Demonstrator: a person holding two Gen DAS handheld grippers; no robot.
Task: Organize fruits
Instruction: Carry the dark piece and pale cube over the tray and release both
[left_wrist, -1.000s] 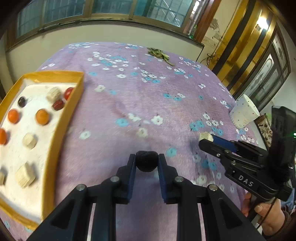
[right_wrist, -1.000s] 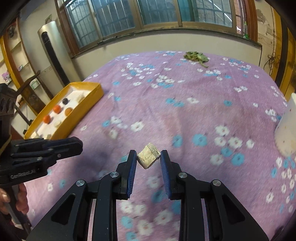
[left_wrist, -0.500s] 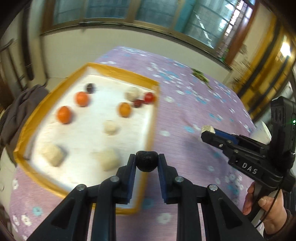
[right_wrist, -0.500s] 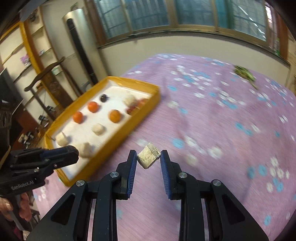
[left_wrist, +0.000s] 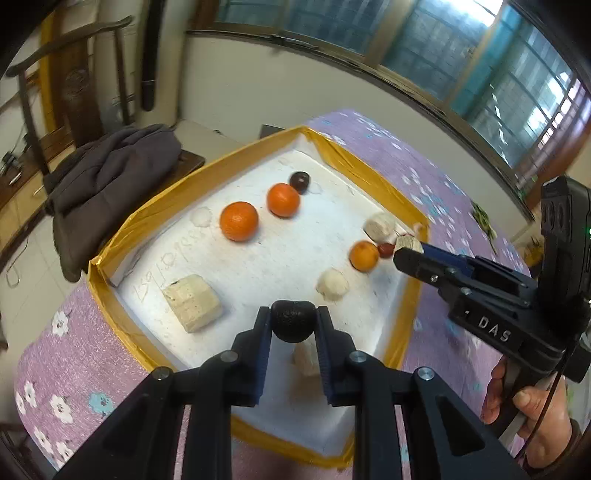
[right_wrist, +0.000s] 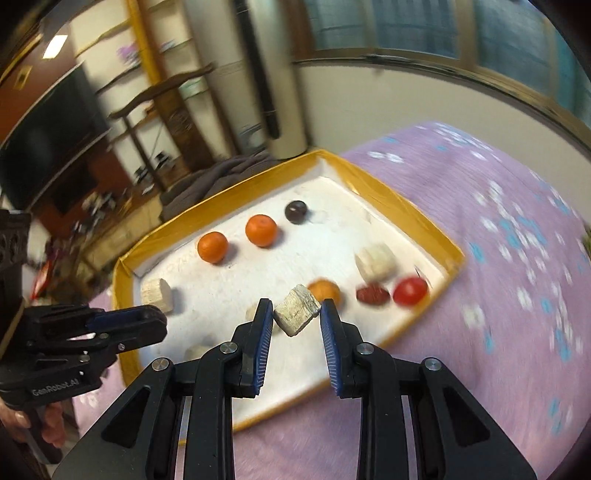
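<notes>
The left claw (left_wrist: 293, 325) was clenched on a dark round fruit (left_wrist: 293, 320), and the right claw (right_wrist: 297, 314) was clenched on a pale rough chunk (right_wrist: 297, 311), held by its corners between the blue pads. Both pieces hung above the yellow-rimmed tray (left_wrist: 122, 229), over its near part, and neither touched the white floor of the tray.

Inside the tray, two oranges (left_wrist: 238, 220) lay toward the far left side, with another dark fruit (left_wrist: 299, 181) just behind them near the far corner. A third orange (left_wrist: 364, 255), a small red fruit (right_wrist: 410, 290) and a pale chunk (left_wrist: 380, 226) were near the right rim. A big pale block (left_wrist: 192, 307) lay near the left claw, and one more pale piece (left_wrist: 306, 360) was directly under that claw.

The step seemed to be the placing of both pieces into the tray. To do it well, I think the dark fruit should not be let go here, because it would fall on the pale piece below and roll away. A bare white spot beside the other dark fruit would suit better. The chunk should go next to the other pale chunks. Each claw should come low before it lets go, one after the other, so that the two claws do not hit each other over the tray.
</notes>
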